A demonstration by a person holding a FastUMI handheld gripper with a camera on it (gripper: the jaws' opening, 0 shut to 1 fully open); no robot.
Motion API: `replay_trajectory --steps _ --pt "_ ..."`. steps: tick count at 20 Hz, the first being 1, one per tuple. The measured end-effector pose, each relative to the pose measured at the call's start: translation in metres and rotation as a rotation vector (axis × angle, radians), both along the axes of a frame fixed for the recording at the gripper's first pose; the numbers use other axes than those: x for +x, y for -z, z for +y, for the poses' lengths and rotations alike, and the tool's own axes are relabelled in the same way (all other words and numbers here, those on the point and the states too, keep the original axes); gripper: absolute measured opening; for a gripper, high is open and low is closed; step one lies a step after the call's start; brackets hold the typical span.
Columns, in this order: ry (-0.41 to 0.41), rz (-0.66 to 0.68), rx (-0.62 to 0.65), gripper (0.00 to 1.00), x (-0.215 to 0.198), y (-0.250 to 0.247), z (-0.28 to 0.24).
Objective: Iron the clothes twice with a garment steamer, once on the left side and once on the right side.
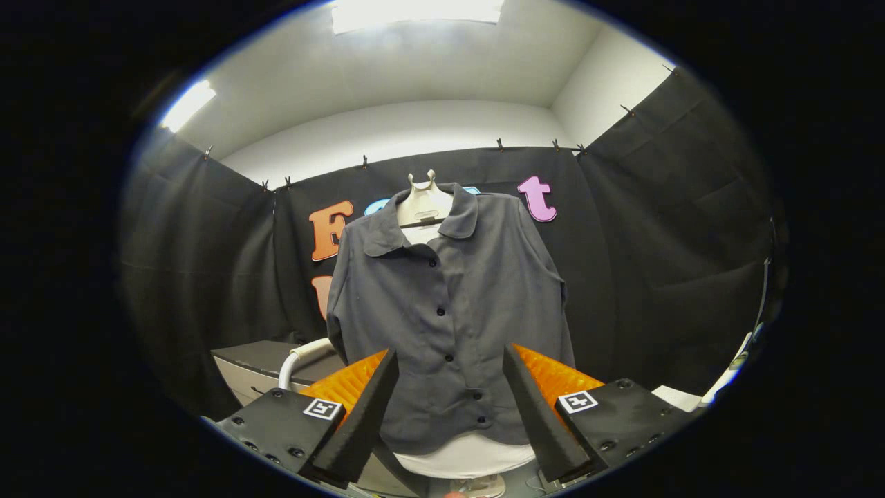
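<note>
Black cloth walls [664, 228] ring the booth, open air before the spread, empty fingers [449, 408], where at twelve o'clock a buttoned dark grey shirt [449, 304] hangs on its pale hanger [423, 204].

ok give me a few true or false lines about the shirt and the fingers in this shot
1. The dark shirt hangs buttoned on a pale form. True.
2. The gripper is shut on the shirt's hem. False: its fingers stand apart, holding nothing, with the shirt beyond them.
3. A white curved tube shows beside the shirt's lower sleeve. True.
4. The shirt lies flat on a table. False: it hangs upright in front of the black cloth wall.
</note>
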State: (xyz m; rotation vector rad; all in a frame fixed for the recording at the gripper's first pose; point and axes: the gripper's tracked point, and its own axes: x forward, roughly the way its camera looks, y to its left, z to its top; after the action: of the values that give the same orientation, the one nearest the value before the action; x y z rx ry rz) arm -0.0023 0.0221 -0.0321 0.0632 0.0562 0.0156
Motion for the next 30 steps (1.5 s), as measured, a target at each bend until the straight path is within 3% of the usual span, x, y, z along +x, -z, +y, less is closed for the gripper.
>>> replay_trajectory --steps 6,15,22,30 --pt "-0.029 0.007 -0.011 0.98 0.014 0.001 0.031" --pt "-0.212 0.046 0.014 0.98 0.054 -0.017 0.171" --pt "-0.323 0.106 0.043 0.98 0.129 -0.015 0.285" --pt "-0.288 0.295 0.021 0.98 0.227 0.056 0.354"
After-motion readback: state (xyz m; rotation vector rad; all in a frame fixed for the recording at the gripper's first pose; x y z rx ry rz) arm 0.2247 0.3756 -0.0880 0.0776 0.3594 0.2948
